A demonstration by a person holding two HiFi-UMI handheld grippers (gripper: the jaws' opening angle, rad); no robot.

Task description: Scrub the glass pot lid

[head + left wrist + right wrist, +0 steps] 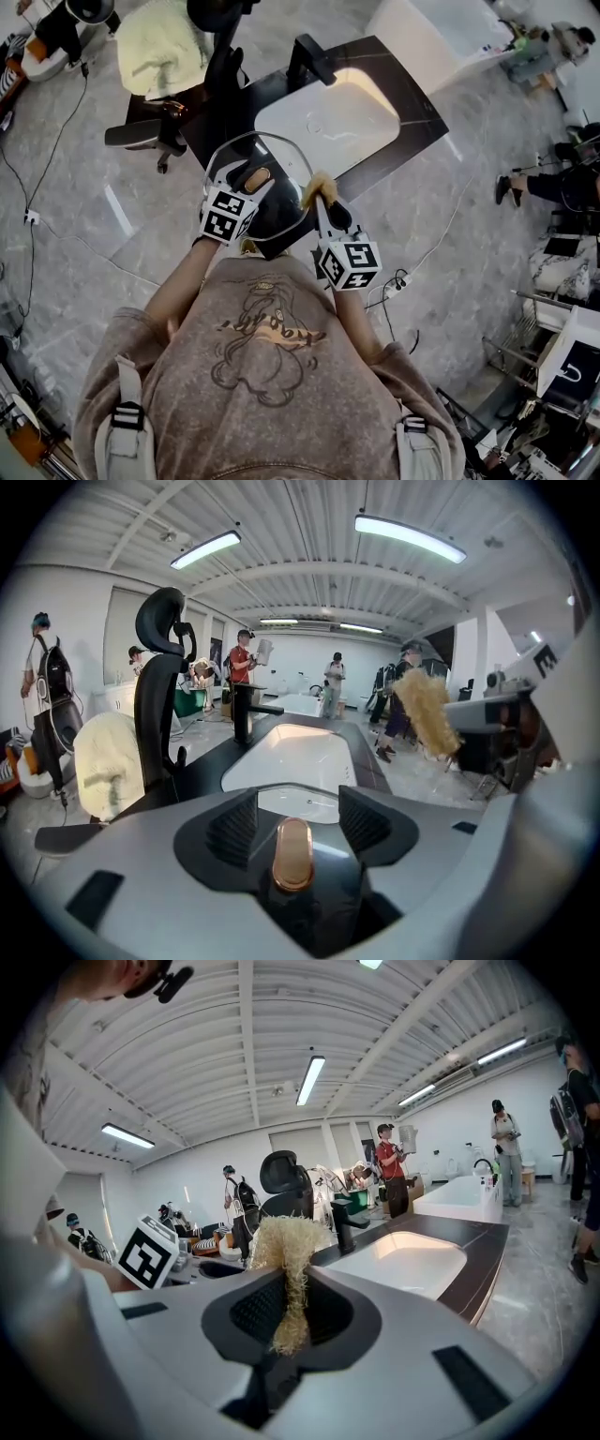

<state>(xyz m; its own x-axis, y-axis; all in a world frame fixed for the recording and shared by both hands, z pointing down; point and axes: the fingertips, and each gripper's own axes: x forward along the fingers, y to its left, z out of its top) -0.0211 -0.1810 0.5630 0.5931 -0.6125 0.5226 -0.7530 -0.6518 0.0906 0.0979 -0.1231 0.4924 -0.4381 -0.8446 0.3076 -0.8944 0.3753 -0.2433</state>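
The glass pot lid (281, 164) hangs over the near edge of the dark counter, its amber knob (256, 178) turned towards me. In the left gripper view that knob (292, 853) lies between the jaws of my left gripper (295, 817) with a gap on each side, so the gripper is open. What bears the lid I cannot tell. My right gripper (286, 1309) is shut on a straw-coloured fibre scrubber (286, 1251), whose tuft sticks out past the fingertips. From the head view the scrubber (317, 187) sits just right of the lid's rim, in front of the right gripper (323, 202).
A white sink basin (328, 122) is set into the dark counter (412, 112), with a black tap (309, 58) at its far side. A black office chair (159, 131) with a pale cushion (164, 47) stands to the left. Cables cross the floor, and people stand further off.
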